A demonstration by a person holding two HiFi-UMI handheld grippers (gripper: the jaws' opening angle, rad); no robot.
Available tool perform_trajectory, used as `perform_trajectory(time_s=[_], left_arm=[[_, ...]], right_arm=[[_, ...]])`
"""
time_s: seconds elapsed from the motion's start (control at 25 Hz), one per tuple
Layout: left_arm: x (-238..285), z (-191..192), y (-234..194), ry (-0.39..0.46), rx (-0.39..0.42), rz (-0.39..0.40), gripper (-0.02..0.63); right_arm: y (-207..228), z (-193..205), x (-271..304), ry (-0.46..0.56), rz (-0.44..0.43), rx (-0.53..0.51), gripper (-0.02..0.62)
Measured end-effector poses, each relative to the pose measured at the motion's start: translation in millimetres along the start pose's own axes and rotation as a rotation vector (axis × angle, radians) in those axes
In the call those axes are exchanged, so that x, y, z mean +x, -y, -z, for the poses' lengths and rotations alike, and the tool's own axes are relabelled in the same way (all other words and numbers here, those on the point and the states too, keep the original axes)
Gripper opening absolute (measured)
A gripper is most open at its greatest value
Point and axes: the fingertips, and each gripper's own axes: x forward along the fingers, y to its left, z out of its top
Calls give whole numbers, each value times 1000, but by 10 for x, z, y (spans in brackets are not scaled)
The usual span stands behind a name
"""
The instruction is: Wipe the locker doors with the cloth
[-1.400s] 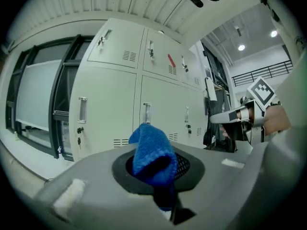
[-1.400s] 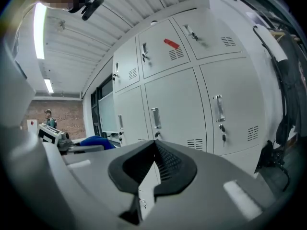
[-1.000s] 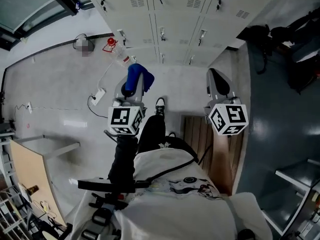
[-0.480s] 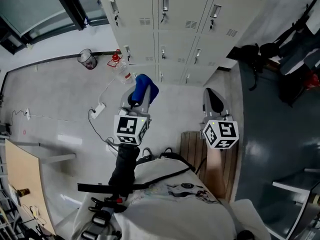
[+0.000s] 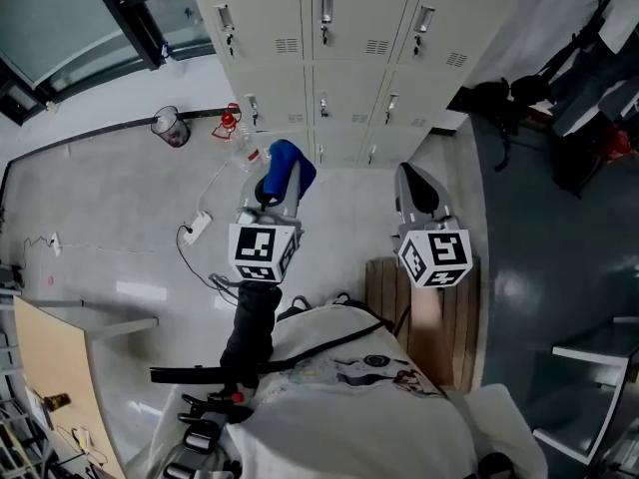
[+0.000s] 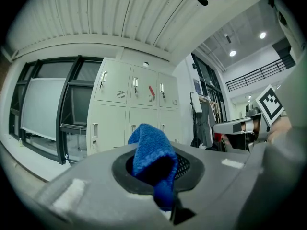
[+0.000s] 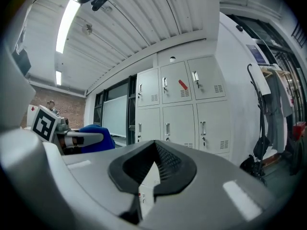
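The cream locker doors [image 5: 329, 43] stand in two rows ahead of me, also seen in the left gripper view [image 6: 129, 109] and the right gripper view [image 7: 187, 109]. My left gripper [image 5: 280, 183] is shut on a blue cloth [image 5: 288, 164], well short of the lockers. In its own view the cloth [image 6: 152, 152] bunches up out of the jaws of that gripper [image 6: 154, 169]. To its right at about the same height, my right gripper [image 5: 416, 190] is shut and holds nothing [image 7: 154, 164]. Neither gripper touches a door.
A small bin [image 5: 172, 126], a red object [image 5: 226, 120] and a plastic bottle [image 5: 245, 148] lie on the floor left of the lockers. A power strip [image 5: 197, 227] trails a cable. A wooden bench [image 5: 424, 317] is below right. Dark bags [image 5: 499, 103] sit at the right.
More of the lockers has come into the head view, and both grippers sit a little closer to them. The left gripper stays shut on the cloth.
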Motion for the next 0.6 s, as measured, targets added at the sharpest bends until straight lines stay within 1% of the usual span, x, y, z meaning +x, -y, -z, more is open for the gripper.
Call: perform_trajectory(time_s=[0.6], left_arm=[[61, 52, -47, -2, 0, 33, 34]], right_arm=[[-70, -22, -16, 7, 19, -16, -2]])
